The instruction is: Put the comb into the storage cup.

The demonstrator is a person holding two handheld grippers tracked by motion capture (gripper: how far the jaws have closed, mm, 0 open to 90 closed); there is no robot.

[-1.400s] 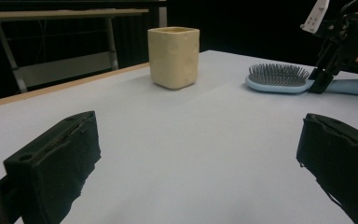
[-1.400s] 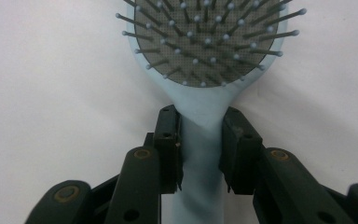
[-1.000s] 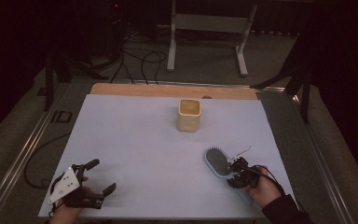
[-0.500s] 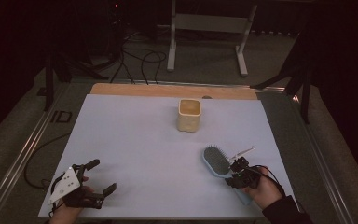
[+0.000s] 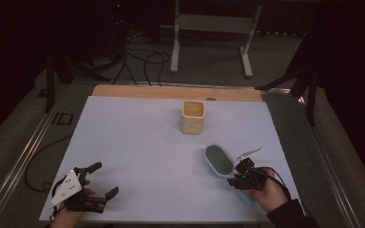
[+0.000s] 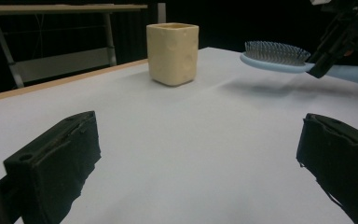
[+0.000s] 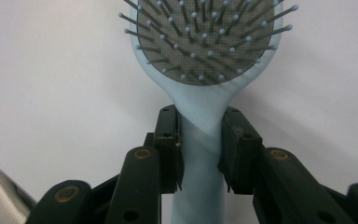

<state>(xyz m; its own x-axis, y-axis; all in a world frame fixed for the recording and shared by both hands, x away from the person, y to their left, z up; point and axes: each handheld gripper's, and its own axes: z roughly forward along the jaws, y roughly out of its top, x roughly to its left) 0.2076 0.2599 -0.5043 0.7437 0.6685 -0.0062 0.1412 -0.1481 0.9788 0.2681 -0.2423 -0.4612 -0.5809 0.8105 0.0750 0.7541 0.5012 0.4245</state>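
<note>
Hairbrush [image 5: 218, 159] sat at the right front of the white table [image 5: 138, 142], pale blue, oval head with a grey pad and ball-tipped bristles facing up. In the right gripper view the top of the head [image 7: 207, 42] was cut off by the frame edge, and the handle ran out of frame at the bottom between the jaws. In the high view the handle end was hidden under the right gripper [image 5: 241, 175] and the hand [image 5: 268, 190] behind it. In the left gripper view the brush [image 6: 279, 58] was lifted off the surface — a soft shadow lay below it, head roughly level.

Right gripper [image 7: 200, 149] was pinching the brush at the neck, just below the head, one jaw on each side of the handle, both touching.

Left gripper [image 5: 97, 181] rested at the left front corner, well apart from the brush, jaws spread wide, nothing between them. Its own view cut both jaws off at the frame edges.

Cream square cup [image 5: 193, 117] stood upright near the middle back of the table — between the brush and the far wooden edge [image 5: 171, 91]. Its inside was too dim to read. Room beyond the table was dark; a metal stand [image 5: 211, 33] and floor cables [image 5: 142, 61] were barely made out.
</note>
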